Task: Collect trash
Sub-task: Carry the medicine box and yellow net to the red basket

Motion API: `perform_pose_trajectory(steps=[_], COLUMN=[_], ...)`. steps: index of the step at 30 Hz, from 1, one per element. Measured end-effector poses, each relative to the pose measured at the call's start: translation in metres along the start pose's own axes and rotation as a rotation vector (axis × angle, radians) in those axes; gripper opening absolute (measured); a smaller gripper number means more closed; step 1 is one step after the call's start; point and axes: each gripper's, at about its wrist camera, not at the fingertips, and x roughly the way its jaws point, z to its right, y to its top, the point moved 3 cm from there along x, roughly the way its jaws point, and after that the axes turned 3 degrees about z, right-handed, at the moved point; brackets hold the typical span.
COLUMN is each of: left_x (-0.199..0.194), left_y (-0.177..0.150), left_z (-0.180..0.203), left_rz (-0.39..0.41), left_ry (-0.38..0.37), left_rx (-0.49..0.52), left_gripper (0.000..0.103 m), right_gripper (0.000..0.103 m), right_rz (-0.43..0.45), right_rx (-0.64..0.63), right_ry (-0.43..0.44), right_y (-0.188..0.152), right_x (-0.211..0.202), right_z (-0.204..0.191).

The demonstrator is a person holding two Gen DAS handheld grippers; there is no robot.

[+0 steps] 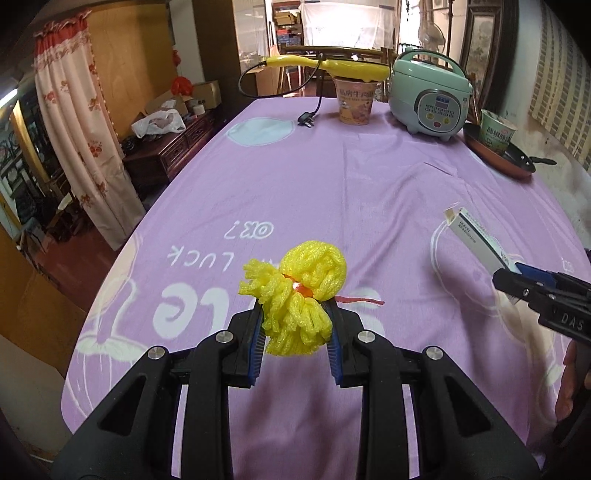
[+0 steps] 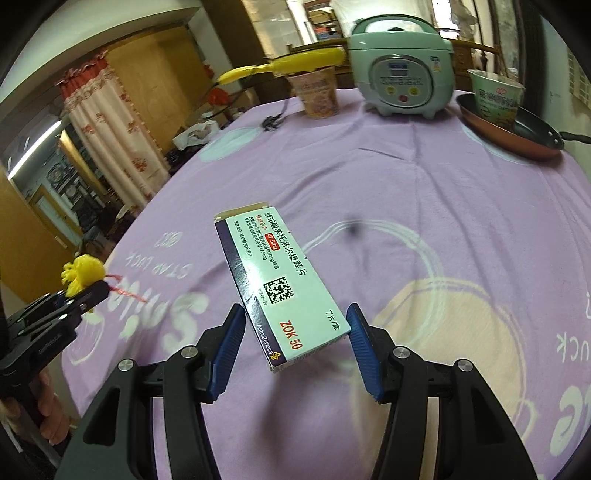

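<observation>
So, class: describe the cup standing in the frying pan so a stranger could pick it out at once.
Start at the purple tablecloth and look to its far edge, where a pale green rice cooker stands. Just right of it lies a copper-coloured frying pan, and in it stands the green paper noodle cup. The other cup, left of the cooker, is orange-pink with a yellow tool across its top.

Dim indoor light; bright glare from far doorway (image 1: 332, 26); fisheye-bent, dark corners.
</observation>
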Motion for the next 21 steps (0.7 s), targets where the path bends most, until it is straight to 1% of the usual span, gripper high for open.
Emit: perform_pose_trajectory(steps=[4,9,12,16,21], left_x=[-0.023,-0.046,-0.056,-0.066,-0.084], left_y=[-0.017,-0.041,-0.055,-0.079,-0.106], left_z=[-0.01,-0.028,-0.043,-0.067,-0.107], left_rz=[0.037,0.051,0.062,0.056,0.071], left_ry=[0.017,0.002,0.023,0.059,0.122], left_rx=[-0.016,-0.064,-0.092,-0.127,-0.195], left_gripper=[0.029,0.03,0.03,0.03,0.03], right_gripper=[0.056,0.056,0.056,0.056,0.056], right_rz=[0.008,0.018,0.016,0.008,-0.005], right_rx=[-0.069,-0.122,-0.149,-0.194,-0.263], right_ry=[0.043,0.07,0.083,0.108,0.15], right_y=[-0.014,-0.033,-0.047,-0.065,-0.086], right_x=[-0.016,-0.026,-0.029,-0.031,-0.035], right_z=[-0.035,-0.07,-0.09,-0.119,-0.161])
